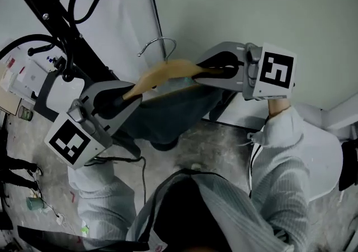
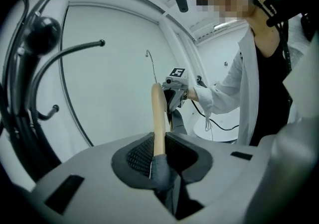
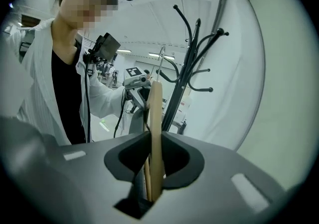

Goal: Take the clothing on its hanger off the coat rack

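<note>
Just right of the black metal coat rack (image 1: pixel 61 27), the light wooden hanger (image 1: pixel 168 70) hangs in mid-air, carried level between both grippers, with the dark grey garment (image 1: pixel 168 113) draped below it. Left gripper (image 1: pixel 124 95) has its jaws closed narrow on the hanger's left end, with a fold of grey cloth pinched in with the wood. Right gripper (image 1: pixel 215 71) is clamped on the bare right end. The hanger's silver wire hook (image 1: pixel 158 45) looks free of the rack's curved pegs, so the lift-off seems done. A thin grey vertical rod (image 1: pixel 154 4) crosses right behind the hook, though, and contact there is hard to rule out from the head view. What's left is to carry the load away from the rack and that rod. Rack arms crowd the left side and a pale wall closes off the back. Open room is toward the person and to the right, above the speckled grey floor (image 1: pixel 218 144).
</note>
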The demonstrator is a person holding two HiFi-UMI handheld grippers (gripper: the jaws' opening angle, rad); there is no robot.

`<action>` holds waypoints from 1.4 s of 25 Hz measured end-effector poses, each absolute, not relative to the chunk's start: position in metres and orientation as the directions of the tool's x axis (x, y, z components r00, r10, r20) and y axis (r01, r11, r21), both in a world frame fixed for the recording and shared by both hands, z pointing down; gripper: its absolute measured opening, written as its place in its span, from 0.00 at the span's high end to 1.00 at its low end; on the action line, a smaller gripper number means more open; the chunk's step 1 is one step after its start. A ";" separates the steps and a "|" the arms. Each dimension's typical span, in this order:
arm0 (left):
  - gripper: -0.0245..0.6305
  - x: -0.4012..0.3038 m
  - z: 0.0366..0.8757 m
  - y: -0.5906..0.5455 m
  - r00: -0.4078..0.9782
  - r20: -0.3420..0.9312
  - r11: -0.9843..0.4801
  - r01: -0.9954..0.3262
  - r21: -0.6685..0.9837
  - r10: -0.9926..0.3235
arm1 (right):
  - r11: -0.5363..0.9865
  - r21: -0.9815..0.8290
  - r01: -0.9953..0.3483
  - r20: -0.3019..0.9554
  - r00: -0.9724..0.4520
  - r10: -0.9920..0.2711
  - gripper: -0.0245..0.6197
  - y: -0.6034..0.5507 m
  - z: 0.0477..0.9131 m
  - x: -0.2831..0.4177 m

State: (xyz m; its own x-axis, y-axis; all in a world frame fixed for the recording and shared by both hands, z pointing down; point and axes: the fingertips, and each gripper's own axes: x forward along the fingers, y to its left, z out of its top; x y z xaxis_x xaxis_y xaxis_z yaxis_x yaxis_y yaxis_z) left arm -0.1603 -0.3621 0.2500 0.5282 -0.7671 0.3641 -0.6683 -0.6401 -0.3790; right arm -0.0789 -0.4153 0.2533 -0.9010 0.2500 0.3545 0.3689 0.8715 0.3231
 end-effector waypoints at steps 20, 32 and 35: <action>0.85 -0.060 0.355 -0.412 0.726 0.424 -0.839 -0.501 -0.213 -0.541 | 0.967 0.237 0.092 0.374 -0.927 -0.003 0.86 -0.436 0.350 0.033; 0.85 -0.076 0.365 -0.418 0.712 0.446 -0.838 -0.501 -0.219 -0.542 | 0.971 0.218 0.097 0.376 -0.927 0.008 0.86 -0.443 0.366 0.019; 0.85 -0.082 0.365 -0.414 0.707 0.447 -0.834 -0.505 -0.223 -0.548 | 0.970 0.220 0.103 0.380 -0.925 0.012 0.86 -0.440 0.366 0.013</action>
State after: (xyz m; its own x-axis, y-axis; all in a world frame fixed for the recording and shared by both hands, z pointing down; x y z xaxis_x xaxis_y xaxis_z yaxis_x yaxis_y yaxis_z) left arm -0.0818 -0.4142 0.3647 0.7073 -0.5478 0.4468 -0.5048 -0.8338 -0.2232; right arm 0.0133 -0.4403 0.3657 -0.9250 0.0118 0.3797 0.1028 0.9700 0.2202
